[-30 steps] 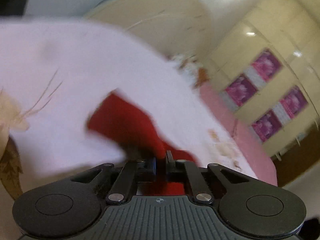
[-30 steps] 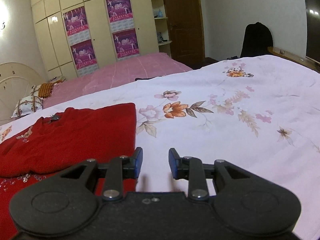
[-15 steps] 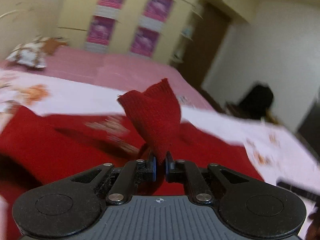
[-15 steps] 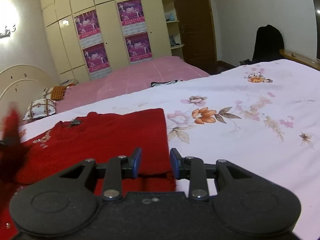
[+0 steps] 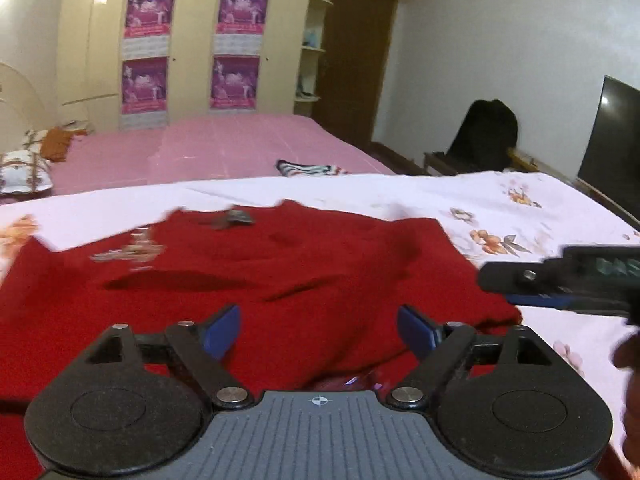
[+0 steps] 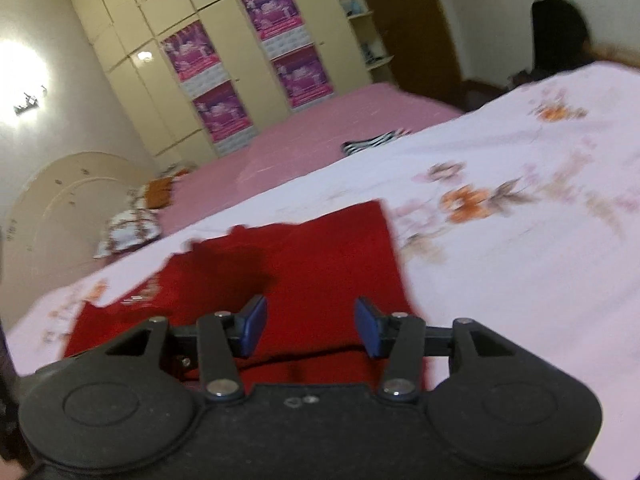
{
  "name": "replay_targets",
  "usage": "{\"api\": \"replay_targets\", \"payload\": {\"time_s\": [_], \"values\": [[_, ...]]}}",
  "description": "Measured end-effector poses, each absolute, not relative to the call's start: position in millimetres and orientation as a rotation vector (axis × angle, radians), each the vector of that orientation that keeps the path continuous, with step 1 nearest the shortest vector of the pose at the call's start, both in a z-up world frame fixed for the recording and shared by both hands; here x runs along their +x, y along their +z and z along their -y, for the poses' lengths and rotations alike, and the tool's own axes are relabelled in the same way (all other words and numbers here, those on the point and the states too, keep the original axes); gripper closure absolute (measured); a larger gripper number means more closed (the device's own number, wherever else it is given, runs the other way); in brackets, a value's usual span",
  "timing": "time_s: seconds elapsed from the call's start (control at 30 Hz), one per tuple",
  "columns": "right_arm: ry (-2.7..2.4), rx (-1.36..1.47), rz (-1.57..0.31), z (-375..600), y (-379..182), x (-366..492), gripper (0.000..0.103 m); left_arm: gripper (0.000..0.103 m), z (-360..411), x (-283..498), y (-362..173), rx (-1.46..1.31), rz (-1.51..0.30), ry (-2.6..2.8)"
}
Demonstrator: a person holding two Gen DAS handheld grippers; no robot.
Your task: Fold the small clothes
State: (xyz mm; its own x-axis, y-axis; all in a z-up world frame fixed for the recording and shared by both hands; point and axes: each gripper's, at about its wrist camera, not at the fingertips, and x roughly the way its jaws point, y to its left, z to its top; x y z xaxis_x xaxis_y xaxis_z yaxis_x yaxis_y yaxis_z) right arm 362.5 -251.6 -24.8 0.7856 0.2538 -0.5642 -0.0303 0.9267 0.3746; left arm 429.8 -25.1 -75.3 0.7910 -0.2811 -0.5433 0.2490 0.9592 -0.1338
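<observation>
A red knitted sweater (image 5: 280, 264) lies spread on the white floral bedspread (image 5: 532, 200), with a folded layer on top. My left gripper (image 5: 320, 330) is wide open and empty, just above the sweater's near part. My right gripper (image 6: 310, 326) is open and empty over the sweater (image 6: 320, 256) near its right edge. The right gripper also shows in the left wrist view (image 5: 560, 280), at the sweater's right side.
A pink bed (image 5: 224, 148) lies behind, with a striped garment (image 5: 308, 169) and pillows (image 5: 24, 168). Cream wardrobe with purple posters (image 5: 188, 48), a dark door, a chair with a black bag (image 5: 484, 132) and a TV (image 5: 612, 140) stand behind.
My left gripper let go of the red sleeve it held up and opened wide; the sleeve now lies on the sweater. My right gripper opened wider, tilted and moved over the sweater.
</observation>
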Motion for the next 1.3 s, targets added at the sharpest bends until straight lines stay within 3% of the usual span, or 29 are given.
{"api": "replay_targets", "payload": {"time_s": [0.3, 0.53, 0.67, 0.83, 0.87, 0.9, 1.23, 1.3], "values": [[0.274, 0.526, -0.817, 219, -45, 389, 0.055, 0.019, -123, 371, -86, -0.138, -0.605, 0.064], [0.270, 0.673, -0.889, 223, -60, 373, 0.057, 0.019, -154, 354, -119, -0.177, -0.666, 0.128], [0.240, 0.672, -0.850, 221, -61, 375, 0.075, 0.019, -153, 358, -124, -0.161, -0.671, 0.128], [0.165, 0.670, -0.836, 224, -61, 385, 0.080, 0.019, -150, 365, -118, -0.160, -0.657, 0.121], [0.161, 0.660, -0.840, 223, -61, 386, 0.085, 0.030, -151, 366, -117, -0.167, -0.642, 0.106], [0.160, 0.635, -0.832, 221, -59, 386, 0.098, 0.047, -152, 368, -116, -0.170, -0.637, 0.099], [0.268, 0.169, -0.527, 195, 11, 375, 0.098, 0.048, -158, 389, -119, -0.140, -0.655, 0.117], [0.218, 0.129, -0.541, 203, 6, 386, 0.098, 0.063, -158, 389, -119, -0.143, -0.653, 0.103]]}}
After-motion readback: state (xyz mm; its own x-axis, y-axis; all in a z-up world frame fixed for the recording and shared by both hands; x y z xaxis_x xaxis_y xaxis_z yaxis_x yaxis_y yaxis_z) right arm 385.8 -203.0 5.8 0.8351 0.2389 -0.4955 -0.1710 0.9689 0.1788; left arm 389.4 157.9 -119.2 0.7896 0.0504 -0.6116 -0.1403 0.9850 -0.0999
